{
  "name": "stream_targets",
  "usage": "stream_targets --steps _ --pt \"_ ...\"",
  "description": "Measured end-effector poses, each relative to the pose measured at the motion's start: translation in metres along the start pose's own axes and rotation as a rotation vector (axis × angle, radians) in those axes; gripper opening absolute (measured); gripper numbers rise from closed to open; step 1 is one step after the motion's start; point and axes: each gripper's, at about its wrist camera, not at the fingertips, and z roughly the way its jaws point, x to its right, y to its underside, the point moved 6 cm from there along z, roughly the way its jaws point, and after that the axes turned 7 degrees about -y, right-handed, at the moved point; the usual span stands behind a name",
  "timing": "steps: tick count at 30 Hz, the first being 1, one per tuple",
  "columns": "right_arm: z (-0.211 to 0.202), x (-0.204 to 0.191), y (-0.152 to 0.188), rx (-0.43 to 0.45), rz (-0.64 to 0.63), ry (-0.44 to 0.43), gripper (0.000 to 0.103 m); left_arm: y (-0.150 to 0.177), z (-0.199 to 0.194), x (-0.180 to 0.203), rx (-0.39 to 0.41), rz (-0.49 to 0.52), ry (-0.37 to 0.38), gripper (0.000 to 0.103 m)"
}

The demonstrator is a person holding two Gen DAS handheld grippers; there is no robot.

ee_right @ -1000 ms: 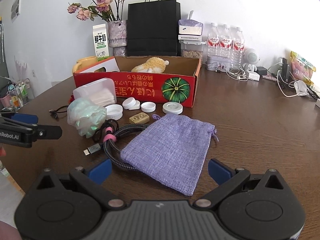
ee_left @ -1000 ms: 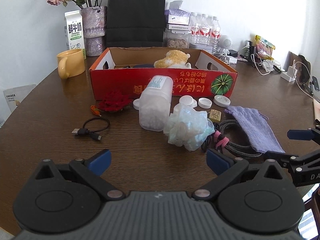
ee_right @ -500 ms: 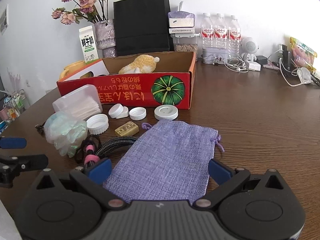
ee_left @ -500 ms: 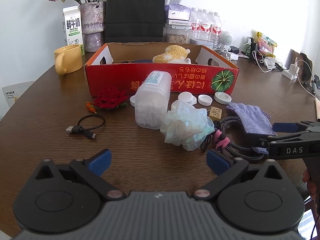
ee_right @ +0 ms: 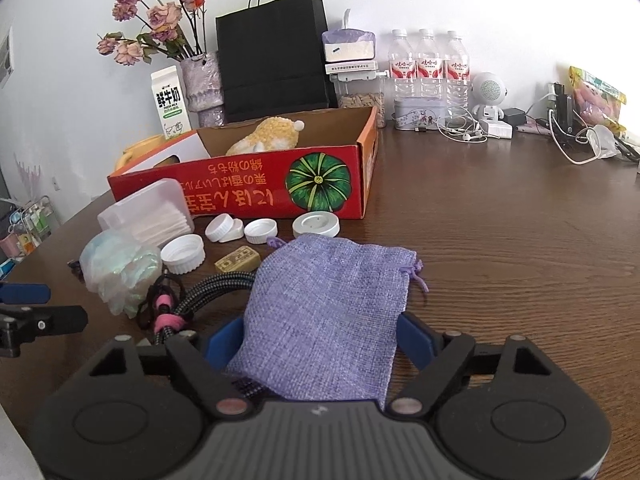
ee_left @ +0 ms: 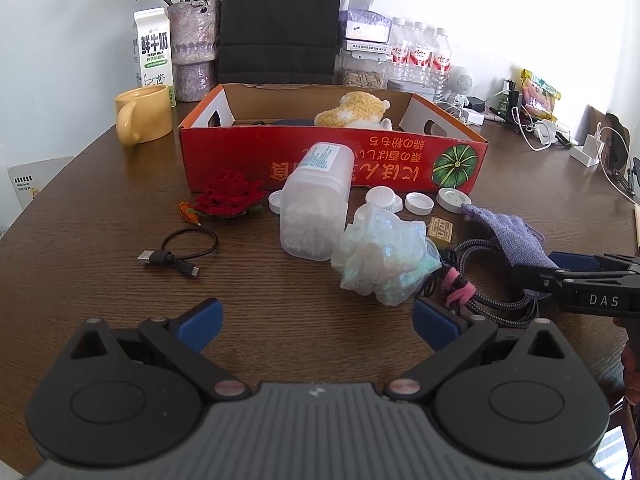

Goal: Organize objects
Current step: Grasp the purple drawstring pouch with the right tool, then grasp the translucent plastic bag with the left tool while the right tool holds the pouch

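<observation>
Entry. I read the wooden table (ee_right: pixel 520 240) filling both views, dark brown, cluttered toward upper centre.

Red cardboard box (ee_right: pixel 248 188), open-topped, sits at centre frame in the right wrist view, pumpkin print on its front wall; a yellow plush toy (ee_right: pixel 268 138) lies inside it. A black paper bag (ee_right: pixel 276 60) stands behind the box against the wall.

Purple drawstring pouch (ee_right: pixel 332 304) lies flat on the table at lower centre of the right wrist view, its near end between my right gripper (ee_right: pixel 320 344) fingers. Those jaws are closing, with the blue pads at either side of the cloth; I cannot tell whether they press on it yet.

Left gripper (ee_left: pixel 316 320) at the bottom of the left wrist view: jaws spread wide, nothing between them, bare table beyond.

Clear plastic jar (ee_left: pixel 316 204) lies tipped against the box front at centre. Just right of it, a crumpled iridescent plastic wad (ee_left: pixel 384 256). A braided cable (ee_left: pixel 492 304) with a pink tie is coiled beside the pouch. Red fabric rose (ee_left: pixel 228 200) at left centre; black USB cable (ee_left: pixel 180 252) below it. White caps (ee_right: pixel 260 230) lie in front of the box.
</observation>
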Motion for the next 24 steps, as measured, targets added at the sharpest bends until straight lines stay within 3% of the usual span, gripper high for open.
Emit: stream_targets --steps 1,3,6,8,16,24 --pt "-0.001 0.001 0.000 0.003 0.007 -0.007 0.069 -0.001 0.000 0.001 0.002 0.001 0.001 0.103" --pt "-0.003 0.001 -0.001 0.004 0.013 -0.027 0.048 -0.002 0.000 0.002 0.006 0.003 0.006 0.103" --pt "-0.005 -0.004 -0.001 0.019 -0.014 -0.036 0.026 -0.006 0.001 0.007 0.012 0.009 0.012 0.103" --pt "-0.008 -0.007 -0.003 0.032 -0.022 -0.049 0.016 -0.008 0.001 0.010 0.015 0.012 0.017 0.103" --pt "-0.024 -0.015 -0.012 0.104 -0.056 -0.074 0.012 -0.019 0.009 0.025 0.024 0.017 0.039 0.103" --pt "-0.026 -0.015 -0.010 0.103 -0.063 -0.068 0.012 -0.026 0.022 0.040 0.030 0.040 0.027 0.103"
